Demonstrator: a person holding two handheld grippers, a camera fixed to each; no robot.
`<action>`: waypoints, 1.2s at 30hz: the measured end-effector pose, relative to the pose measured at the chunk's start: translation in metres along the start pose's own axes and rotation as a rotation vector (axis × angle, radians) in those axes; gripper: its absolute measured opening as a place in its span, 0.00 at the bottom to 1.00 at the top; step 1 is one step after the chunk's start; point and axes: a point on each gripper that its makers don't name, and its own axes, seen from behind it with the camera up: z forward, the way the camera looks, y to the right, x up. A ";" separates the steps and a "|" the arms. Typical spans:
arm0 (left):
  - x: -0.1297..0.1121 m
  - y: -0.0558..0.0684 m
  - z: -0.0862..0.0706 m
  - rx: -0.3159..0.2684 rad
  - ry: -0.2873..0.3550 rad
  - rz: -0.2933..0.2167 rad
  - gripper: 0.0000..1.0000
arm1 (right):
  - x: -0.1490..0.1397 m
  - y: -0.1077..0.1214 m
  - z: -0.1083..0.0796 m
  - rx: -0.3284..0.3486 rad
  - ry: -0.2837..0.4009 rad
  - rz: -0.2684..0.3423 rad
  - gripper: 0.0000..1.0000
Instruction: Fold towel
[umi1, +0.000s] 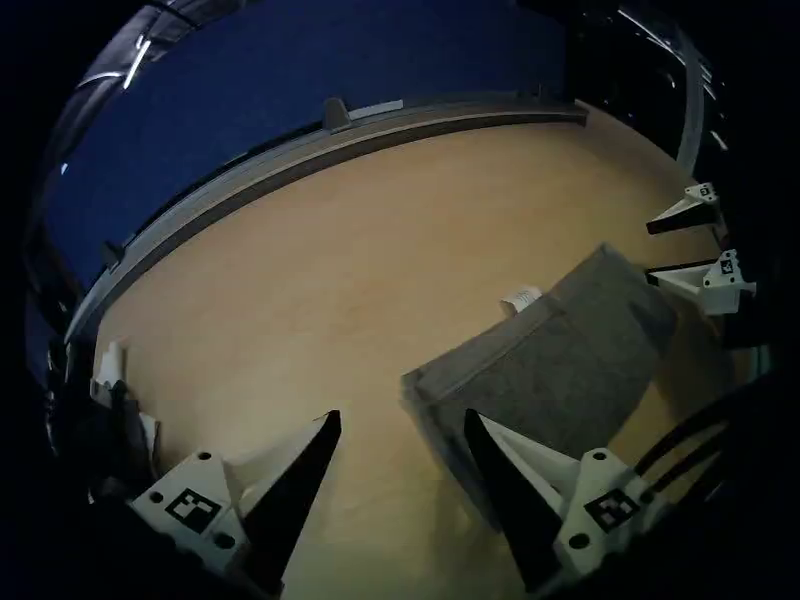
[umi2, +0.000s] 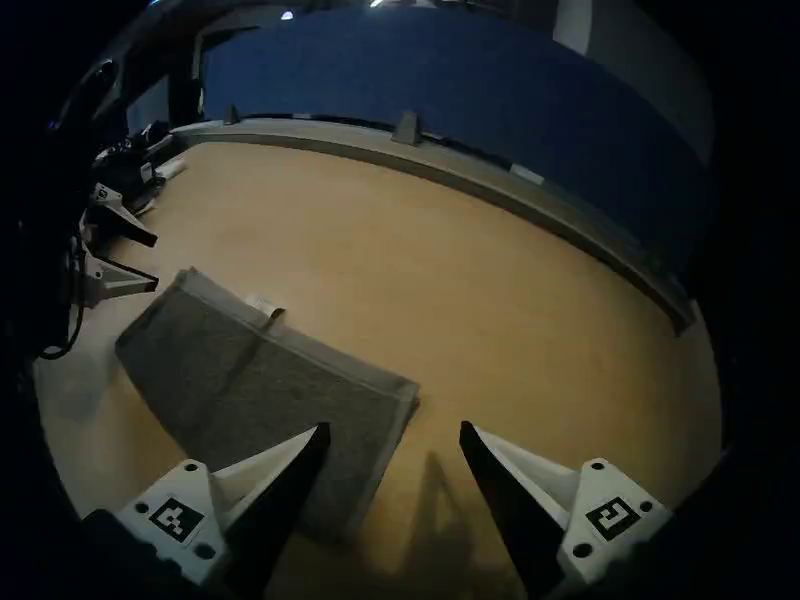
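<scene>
Left gripper view cut off a good deal. The near corner of the towel (umi1: 580, 350) ran behind the right finger of my left gripper (umi1: 402, 418), so I could not tell whether that finger touched the cloth or hung above it. At the far left edge a pale shape (umi1: 112, 368) sat in shadow, too dark to name. Dark cables (umi1: 690, 440) crossed the lower right (their ends lost in the gloom). In the right gripper view the left finger of my right gripper (umi2: 394, 427) likewise covered part of the towel's near edge, and contact there was just as unclear.

Both claws stood spread wide, with nothing between the fingers of either.

The table (umi1: 330, 300) was pale wood, with a grey rail (umi1: 300, 160) along its far edge and a blue partition (umi1: 300, 70) rising behind it. The room beyond was dim.

The towel lay flat on the table between my two grippers. It was grey and folded into a rectangle, with a band running along one long side and stacked layers showing at a corner. A small white tag (umi1: 520, 297) stuck out from the banded side.
</scene>
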 end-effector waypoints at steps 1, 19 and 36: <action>0.000 0.000 -0.001 -0.001 0.001 -0.002 0.92 | 0.000 -0.001 -0.001 0.002 0.001 0.000 1.00; -0.022 -0.012 -0.047 0.070 0.067 -0.100 0.93 | -0.010 -0.012 -0.026 0.044 0.011 0.001 1.00; -0.091 -0.023 -0.139 0.219 0.143 -0.312 0.93 | -0.027 -0.036 -0.040 0.129 -0.009 -0.056 1.00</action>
